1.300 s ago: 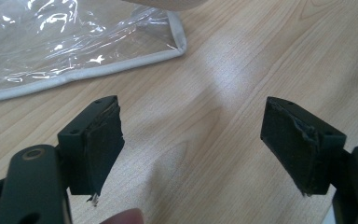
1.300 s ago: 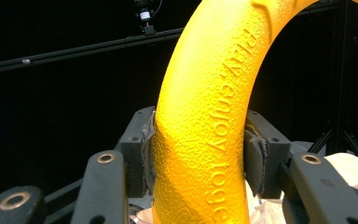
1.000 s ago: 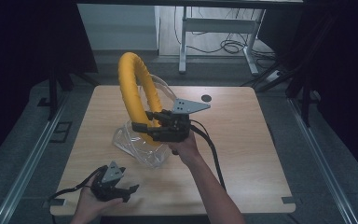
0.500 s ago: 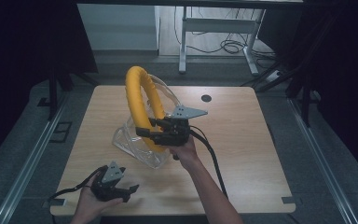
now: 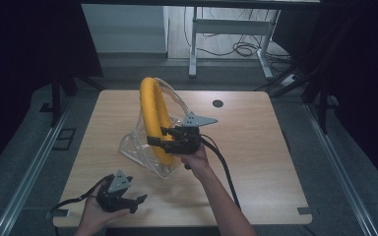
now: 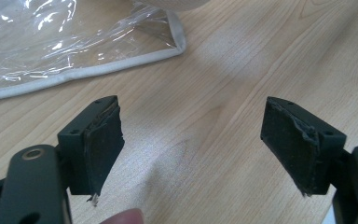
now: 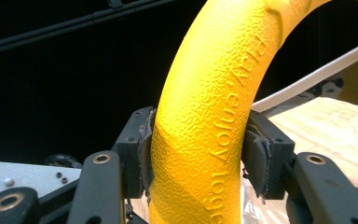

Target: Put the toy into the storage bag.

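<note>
A yellow foam ring stands upright over the middle of the table, its lower part inside a clear plastic bag with a pale trim. My right gripper is shut on the ring's lower right side; in the right gripper view both pads press the textured yellow ring, which bears raised lettering. My left gripper rests open near the table's front left corner, held by a hand. In the left gripper view its fingers stand wide apart over bare wood, with the bag's trimmed edge a little ahead.
The wooden table has a dark round grommet near its far edge. Black cables trail from both grippers toward the front edge. Beyond the table stand a white desk frame and dark curtains on both sides.
My right gripper has carried the ring to the right and slightly nearer, dragging the bag along with it. The left gripper has stayed in place.
</note>
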`<state>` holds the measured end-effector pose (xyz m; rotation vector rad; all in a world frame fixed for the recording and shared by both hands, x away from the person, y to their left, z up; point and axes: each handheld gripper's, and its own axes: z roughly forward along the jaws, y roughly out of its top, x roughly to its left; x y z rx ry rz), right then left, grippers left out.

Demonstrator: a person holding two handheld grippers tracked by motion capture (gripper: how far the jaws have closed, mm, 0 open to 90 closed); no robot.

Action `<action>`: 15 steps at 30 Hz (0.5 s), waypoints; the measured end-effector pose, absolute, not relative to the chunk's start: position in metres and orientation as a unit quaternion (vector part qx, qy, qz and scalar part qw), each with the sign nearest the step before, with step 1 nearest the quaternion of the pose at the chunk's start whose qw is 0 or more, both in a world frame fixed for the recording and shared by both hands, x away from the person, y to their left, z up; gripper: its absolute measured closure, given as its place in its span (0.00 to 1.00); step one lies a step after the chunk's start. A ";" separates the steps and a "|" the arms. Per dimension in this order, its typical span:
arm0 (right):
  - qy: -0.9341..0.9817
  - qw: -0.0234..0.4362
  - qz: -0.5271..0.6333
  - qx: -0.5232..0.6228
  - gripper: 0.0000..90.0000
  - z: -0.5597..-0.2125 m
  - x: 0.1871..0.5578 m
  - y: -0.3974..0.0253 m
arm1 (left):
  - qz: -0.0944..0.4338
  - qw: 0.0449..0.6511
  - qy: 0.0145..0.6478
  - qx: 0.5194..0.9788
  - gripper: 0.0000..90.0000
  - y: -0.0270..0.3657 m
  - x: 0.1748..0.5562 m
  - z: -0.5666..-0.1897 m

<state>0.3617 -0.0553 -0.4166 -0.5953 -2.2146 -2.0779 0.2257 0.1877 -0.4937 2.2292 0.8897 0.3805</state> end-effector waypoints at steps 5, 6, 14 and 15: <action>-0.717 0.013 -0.667 -0.200 0.52 -0.416 0.362 -0.056 | 0.146 0.348 0.343 0.860 0.23 0.188 0.226 -0.494; -0.717 0.007 -0.667 -0.200 0.51 -0.416 0.361 -0.056 | 0.146 0.348 0.343 0.860 0.23 0.188 0.226 -0.494; -0.721 -0.015 -0.663 -0.203 0.45 -0.413 0.358 -0.057 | 0.146 0.347 0.344 0.860 0.23 0.187 0.226 -0.494; -0.721 -0.016 -0.662 -0.203 0.44 -0.412 0.358 -0.058 | 0.146 0.347 0.343 0.861 0.23 0.187 0.226 -0.494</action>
